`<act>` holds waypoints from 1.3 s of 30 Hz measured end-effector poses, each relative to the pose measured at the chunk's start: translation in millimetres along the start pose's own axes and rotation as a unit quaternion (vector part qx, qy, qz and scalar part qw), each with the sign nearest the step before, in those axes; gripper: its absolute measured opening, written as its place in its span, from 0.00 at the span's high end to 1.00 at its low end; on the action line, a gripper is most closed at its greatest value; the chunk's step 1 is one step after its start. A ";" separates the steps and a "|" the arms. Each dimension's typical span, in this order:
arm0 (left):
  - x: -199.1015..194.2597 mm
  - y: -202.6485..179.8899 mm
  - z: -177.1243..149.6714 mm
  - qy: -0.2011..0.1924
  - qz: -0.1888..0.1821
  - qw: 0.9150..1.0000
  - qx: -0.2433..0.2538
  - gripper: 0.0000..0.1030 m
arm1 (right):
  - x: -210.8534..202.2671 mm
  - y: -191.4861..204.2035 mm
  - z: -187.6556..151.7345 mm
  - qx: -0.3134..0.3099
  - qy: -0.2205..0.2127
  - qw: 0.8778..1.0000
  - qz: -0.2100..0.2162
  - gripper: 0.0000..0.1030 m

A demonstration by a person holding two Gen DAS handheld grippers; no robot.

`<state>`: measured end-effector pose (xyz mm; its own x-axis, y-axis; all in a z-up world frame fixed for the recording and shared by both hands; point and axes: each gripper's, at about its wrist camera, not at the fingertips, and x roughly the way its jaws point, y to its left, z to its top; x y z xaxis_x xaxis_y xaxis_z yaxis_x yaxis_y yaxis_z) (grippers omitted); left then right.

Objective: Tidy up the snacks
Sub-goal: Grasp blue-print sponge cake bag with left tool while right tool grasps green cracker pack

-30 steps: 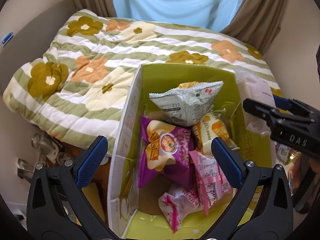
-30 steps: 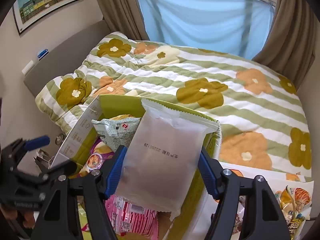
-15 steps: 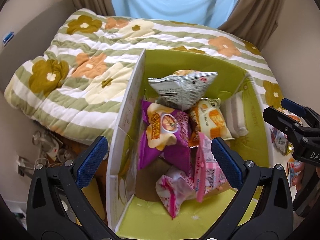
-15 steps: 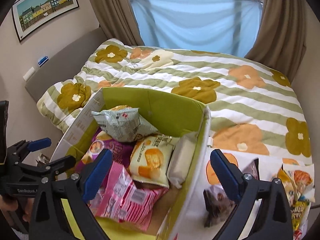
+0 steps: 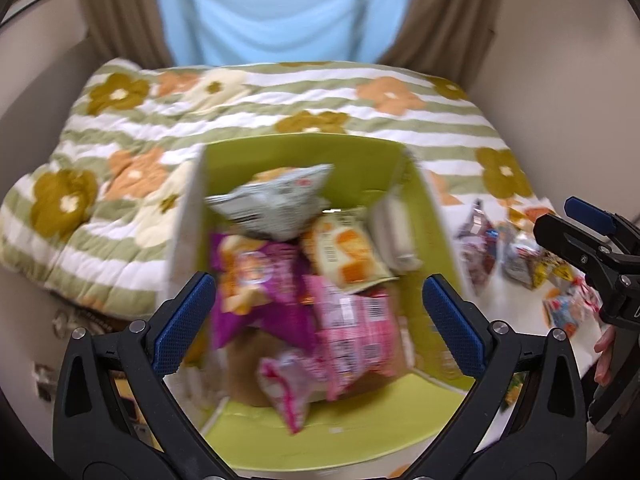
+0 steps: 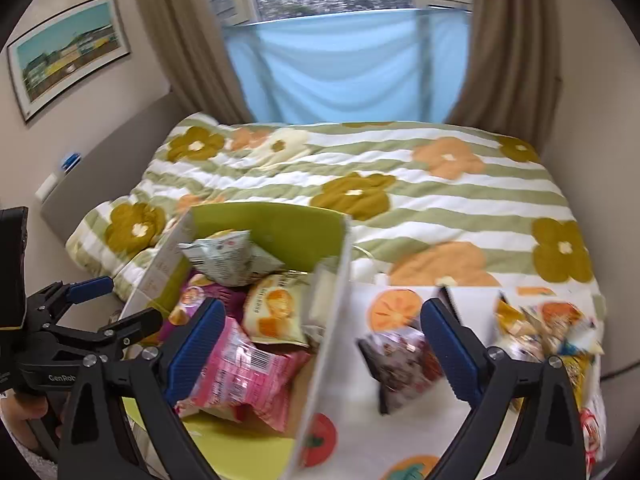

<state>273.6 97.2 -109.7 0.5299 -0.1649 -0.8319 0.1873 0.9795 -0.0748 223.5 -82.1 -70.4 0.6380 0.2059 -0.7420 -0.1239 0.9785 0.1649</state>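
Now | left gripper (image 5: 316,320) jaws wide, empty, above green box (image 5: 304,156) with snacks | right gripper (image 6: 320,340) released, near dark packet (image 6: 404,364) outside | risk: blurred motion, could clip box wall, miss packet.

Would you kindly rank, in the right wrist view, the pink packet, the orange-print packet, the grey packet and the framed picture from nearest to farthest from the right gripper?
1. Pink packet, in the green box, beside the right gripper's left finger.
2. Orange-print packet, just behind it.
3. Grey packet, at the box's far end.
4. Framed picture, on the left wall.
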 end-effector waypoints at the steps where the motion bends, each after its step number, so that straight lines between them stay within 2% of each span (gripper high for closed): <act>1: 1.9 -9.7 1.6 0.002 -0.004 1.000 0.010 0.00 | -5.0 -7.6 -3.0 0.008 0.000 1.000 -0.009 0.05; 3: 5.8 -35.0 6.1 0.001 -0.014 0.999 0.038 0.00 | -12.3 -18.3 -7.8 0.020 -0.001 1.000 -0.021 0.05; 10: 17.1 -99.6 15.4 0.009 -0.047 0.995 0.091 0.00 | -36.7 -68.2 -34.7 0.058 0.012 0.996 -0.059 0.05; 14: 24.2 -123.1 24.1 0.013 -0.054 0.991 0.119 0.00 | -49.7 -98.2 -52.7 0.088 0.017 0.993 -0.072 0.05; 20: 54.2 -156.0 42.2 0.046 -0.059 0.983 0.169 0.00 | -55.3 -129.3 -85.1 0.134 0.031 0.986 -0.095 0.05; 24: 83.3 -181.2 48.0 0.078 -0.062 0.971 0.217 0.00 | -52.0 -139.9 -106.9 0.164 0.046 0.978 -0.119 0.05; 27: 105.0 -196.2 46.7 0.107 -0.072 0.961 0.243 0.00 | -49.4 -144.7 -126.3 0.200 0.058 0.967 -0.144 0.05; 30: 127.5 -211.7 38.8 0.137 -0.074 0.949 0.276 0.00 | -48.4 -145.8 -149.9 0.248 0.067 0.951 -0.173 0.05; 37: 173.6 -244.3 18.1 0.188 -0.046 0.922 0.336 0.00 | -27.3 -141.5 -202.0 0.330 0.118 0.920 -0.178 0.05; 39: 183.3 -252.2 14.1 0.196 -0.036 0.915 0.350 0.00 | -22.7 -137.1 -212.2 0.338 0.128 0.915 -0.181 0.05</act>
<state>335.2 -181.7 -235.6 0.1839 -0.0384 -0.9822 0.7666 0.6310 0.1189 64.8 -218.1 -214.1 0.3350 -0.0484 -0.9410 0.6129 0.7698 0.1786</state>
